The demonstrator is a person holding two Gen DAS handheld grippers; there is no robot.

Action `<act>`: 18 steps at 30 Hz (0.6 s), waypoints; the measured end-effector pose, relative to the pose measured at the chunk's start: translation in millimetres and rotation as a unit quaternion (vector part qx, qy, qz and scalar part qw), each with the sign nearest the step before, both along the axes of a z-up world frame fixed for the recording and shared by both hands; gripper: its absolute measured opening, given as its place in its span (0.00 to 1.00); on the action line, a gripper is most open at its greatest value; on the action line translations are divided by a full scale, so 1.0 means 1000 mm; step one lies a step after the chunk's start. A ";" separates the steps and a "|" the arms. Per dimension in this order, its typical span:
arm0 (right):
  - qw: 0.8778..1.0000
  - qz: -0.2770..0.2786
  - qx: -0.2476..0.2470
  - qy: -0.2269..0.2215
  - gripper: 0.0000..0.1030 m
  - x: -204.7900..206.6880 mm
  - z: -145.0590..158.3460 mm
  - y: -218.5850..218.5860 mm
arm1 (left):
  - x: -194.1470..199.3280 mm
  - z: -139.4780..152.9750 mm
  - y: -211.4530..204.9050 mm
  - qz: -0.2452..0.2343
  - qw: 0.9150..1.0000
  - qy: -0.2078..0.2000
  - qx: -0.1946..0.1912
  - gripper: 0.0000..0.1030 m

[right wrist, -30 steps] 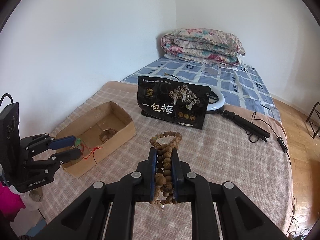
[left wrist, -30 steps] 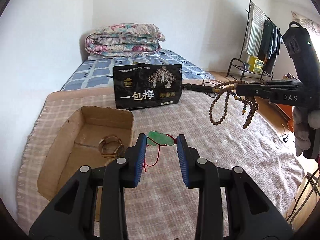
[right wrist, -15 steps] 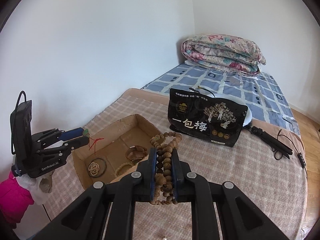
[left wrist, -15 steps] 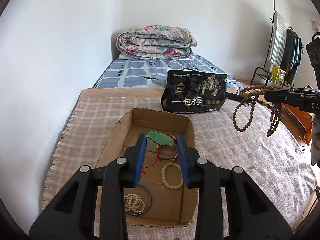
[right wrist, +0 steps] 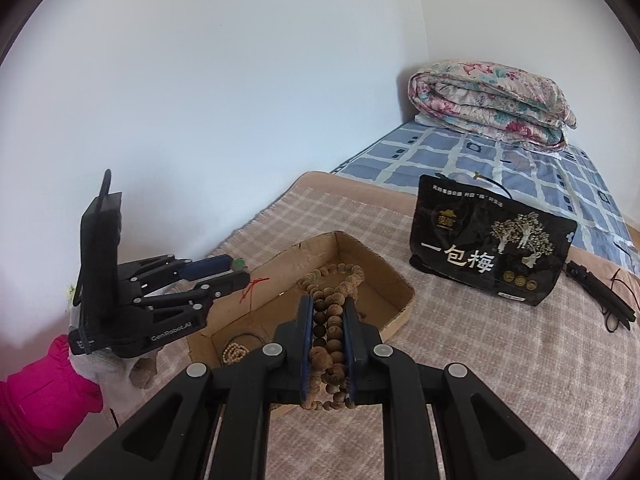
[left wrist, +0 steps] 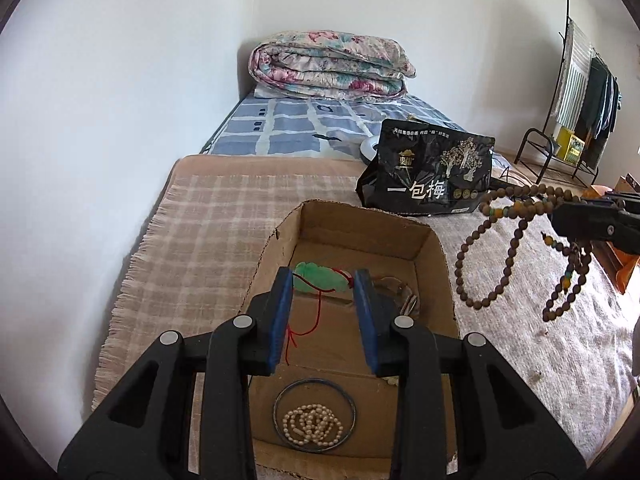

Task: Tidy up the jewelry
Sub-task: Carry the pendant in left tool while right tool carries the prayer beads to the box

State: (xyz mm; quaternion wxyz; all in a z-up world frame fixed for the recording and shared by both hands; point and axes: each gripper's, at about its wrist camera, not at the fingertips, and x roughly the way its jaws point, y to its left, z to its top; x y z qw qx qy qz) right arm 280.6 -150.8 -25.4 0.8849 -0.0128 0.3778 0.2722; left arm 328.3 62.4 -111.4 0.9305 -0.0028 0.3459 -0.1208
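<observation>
Between left gripper (left wrist: pixel 323 286) pads, jade pendant (left wrist: pixel 320 277), above box (left wrist: pixel 362 228)

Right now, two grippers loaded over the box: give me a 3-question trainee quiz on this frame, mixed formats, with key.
1. True or false: the left gripper holds the green pendant above the cardboard box.
2. Multiple choice: the right gripper is shut on
A. a pearl strand
B. the wooden bead necklace
C. a dark bangle
3. Fill in: the pearl beads lie inside the ____ on the box floor.

Key
1. true
2. B
3. dark ring
</observation>
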 end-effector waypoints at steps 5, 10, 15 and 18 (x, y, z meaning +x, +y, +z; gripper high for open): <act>1.000 0.017 0.003 0.014 0.11 0.000 -0.014 0.022 | 0.015 -0.010 0.005 0.001 1.000 0.016 -0.010 0.30; 0.999 0.027 0.005 0.031 0.11 -0.001 -0.032 0.036 | 0.026 -0.017 0.008 -0.003 0.999 0.033 -0.017 0.30; 0.998 0.031 0.010 0.050 0.11 -0.002 -0.048 0.045 | 0.034 -0.020 0.006 -0.005 0.999 0.037 -0.012 0.30; 0.997 0.036 0.017 0.064 0.11 -0.005 -0.057 0.050 | 0.037 -0.021 0.005 -0.003 0.999 0.040 -0.013 0.30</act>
